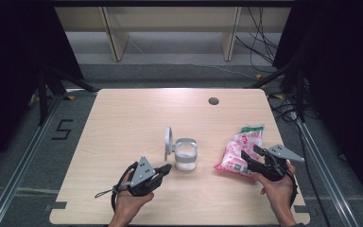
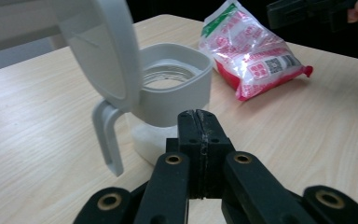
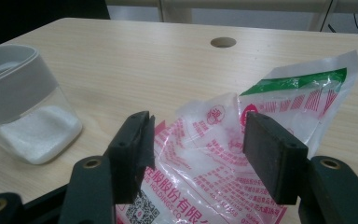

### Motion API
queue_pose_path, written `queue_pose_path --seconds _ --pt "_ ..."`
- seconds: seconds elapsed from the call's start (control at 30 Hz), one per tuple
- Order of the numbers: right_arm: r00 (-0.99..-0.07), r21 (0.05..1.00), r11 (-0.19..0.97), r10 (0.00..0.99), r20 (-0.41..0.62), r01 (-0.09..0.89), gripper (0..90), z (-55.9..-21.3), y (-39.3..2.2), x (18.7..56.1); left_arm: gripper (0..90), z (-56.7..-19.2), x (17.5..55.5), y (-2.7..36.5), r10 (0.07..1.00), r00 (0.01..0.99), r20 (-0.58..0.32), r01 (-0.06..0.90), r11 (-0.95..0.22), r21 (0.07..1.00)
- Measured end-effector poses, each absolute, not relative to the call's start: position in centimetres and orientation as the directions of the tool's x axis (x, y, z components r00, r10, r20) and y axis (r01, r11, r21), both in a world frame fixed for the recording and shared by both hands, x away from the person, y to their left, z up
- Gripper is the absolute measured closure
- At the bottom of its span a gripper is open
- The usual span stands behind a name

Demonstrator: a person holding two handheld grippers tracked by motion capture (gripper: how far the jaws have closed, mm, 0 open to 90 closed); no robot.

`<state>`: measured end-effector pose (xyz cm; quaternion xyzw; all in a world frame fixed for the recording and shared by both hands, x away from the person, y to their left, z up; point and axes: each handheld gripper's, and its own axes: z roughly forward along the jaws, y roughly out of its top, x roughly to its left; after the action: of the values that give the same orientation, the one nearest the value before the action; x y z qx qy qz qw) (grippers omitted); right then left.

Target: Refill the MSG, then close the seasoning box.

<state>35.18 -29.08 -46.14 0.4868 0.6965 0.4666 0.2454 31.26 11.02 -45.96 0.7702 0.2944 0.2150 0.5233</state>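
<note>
The left gripper [image 1: 166,169] lies low near the front edge of the pale wood-grain surface [image 1: 123,123], held in the person's left hand [image 1: 131,198], pointing right and slightly forward at the jar [image 1: 186,154]. Its black fingers [image 2: 200,140] are pressed flat together with nothing between them, tips just short of the jar. The jar is clear plastic, squarish with rounded corners, grey collar at the rim, with white granules in the bottom. Its grey lid [image 1: 168,140] stands open and upright on the hinge at the jar's left side.

The right gripper [image 1: 248,157] is held level in the right hand [image 1: 276,187], pointing left and forward. Its fingers [image 3: 133,149] stand apart, one on each side of the near end of the bag [image 1: 241,150]; contact cannot be told. The bag is crinkled glossy film, clear with red and pink print and a green strip at the far end, lying flat right of the jar.
</note>
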Motion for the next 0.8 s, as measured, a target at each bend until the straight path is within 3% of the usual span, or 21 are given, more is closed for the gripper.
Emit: queue_pose_path --seconds 0.6,0.73,0.8 --pt "-0.415 0.892 0.089 0.903 0.116 0.444 42.5 -46.4 -28.3 35.5 89.3 -45.4 32.1 12.0 0.710 0.703 0.030 0.220 -0.258 0.941" --pt "-0.453 0.892 0.117 0.885 0.106 0.438 42.4 -46.4 -28.4 35.6 89.3 -45.3 32.6 12.0 0.712 0.702 0.028 0.211 -0.245 0.946" --pt "-0.420 0.887 0.104 0.901 0.107 0.450 42.3 -46.4 -28.1 35.4 89.3 -45.2 32.8 12.0 0.716 0.697 0.039 0.212 -0.259 0.942"
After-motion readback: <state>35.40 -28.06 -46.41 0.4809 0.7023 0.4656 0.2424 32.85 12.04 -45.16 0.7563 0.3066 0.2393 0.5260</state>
